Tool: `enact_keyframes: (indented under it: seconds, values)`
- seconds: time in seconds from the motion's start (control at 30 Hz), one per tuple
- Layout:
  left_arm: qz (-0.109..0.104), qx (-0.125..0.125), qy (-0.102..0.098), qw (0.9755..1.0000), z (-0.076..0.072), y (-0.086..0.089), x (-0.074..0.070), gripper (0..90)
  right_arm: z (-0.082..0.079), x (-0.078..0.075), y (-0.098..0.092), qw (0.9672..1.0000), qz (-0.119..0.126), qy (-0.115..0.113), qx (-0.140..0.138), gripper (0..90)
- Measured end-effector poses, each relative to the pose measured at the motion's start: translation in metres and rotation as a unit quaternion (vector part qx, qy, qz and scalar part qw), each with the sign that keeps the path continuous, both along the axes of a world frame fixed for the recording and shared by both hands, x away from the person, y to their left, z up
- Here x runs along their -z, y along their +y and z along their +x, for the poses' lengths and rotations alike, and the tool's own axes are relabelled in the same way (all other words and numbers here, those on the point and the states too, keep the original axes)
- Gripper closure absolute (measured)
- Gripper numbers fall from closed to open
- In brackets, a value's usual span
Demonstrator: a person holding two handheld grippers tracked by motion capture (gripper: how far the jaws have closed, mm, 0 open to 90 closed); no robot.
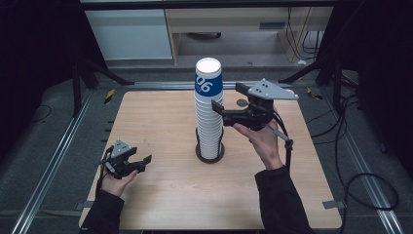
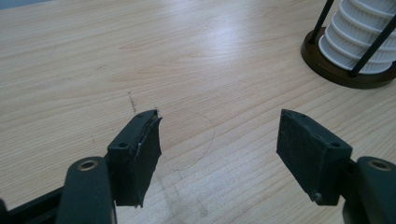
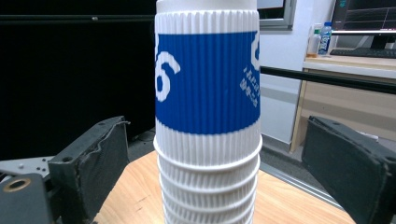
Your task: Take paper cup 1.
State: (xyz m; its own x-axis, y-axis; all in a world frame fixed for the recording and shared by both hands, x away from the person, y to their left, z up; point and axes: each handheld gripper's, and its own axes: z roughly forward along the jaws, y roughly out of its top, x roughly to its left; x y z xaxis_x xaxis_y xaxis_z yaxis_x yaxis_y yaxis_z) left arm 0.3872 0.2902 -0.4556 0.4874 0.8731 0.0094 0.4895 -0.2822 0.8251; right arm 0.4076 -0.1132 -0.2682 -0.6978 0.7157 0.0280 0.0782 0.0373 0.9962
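Observation:
A tall stack of white ribbed paper cups stands in a dark round holder at the table's middle. The top cup is upside down and has a blue band with white print. My right gripper is held up beside the stack's upper part, on its right. In the right gripper view the stack stands between the wide jaws of the right gripper, and the pads are clear of it. My left gripper is low over the table's front left, open and empty.
The wooden table is bare around the left gripper. Thin black rods rise from the holder base around the cups. Metal rails run along both sides of the table, and cables lie on the floor at the right.

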Motion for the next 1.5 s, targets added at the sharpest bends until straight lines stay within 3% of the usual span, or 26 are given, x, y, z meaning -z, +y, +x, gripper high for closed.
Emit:
enact_keyframes:
  seconds: [0.5,0.8,0.87,1.5]
  values:
    - [-0.002,0.003,0.005,1.0000,0.001,-0.001,0.002,29.2,0.023,-0.001,0.025,1.0000,-0.009,0.003,0.002,7.9]
    - [-0.010,0.001,0.004,0.9999,0.001,0.001,0.002,29.0,0.039,0.002,0.034,0.9998,0.003,0.018,-0.005,8.5]
    - [-0.010,0.001,0.005,0.9999,0.001,0.001,0.002,29.0,0.041,0.004,0.037,0.9998,-0.004,0.017,-0.001,8.7]
    - [-0.009,0.005,0.006,0.9999,0.001,0.000,0.002,28.9,0.047,0.005,0.050,0.9999,-0.010,0.008,0.009,17.0]
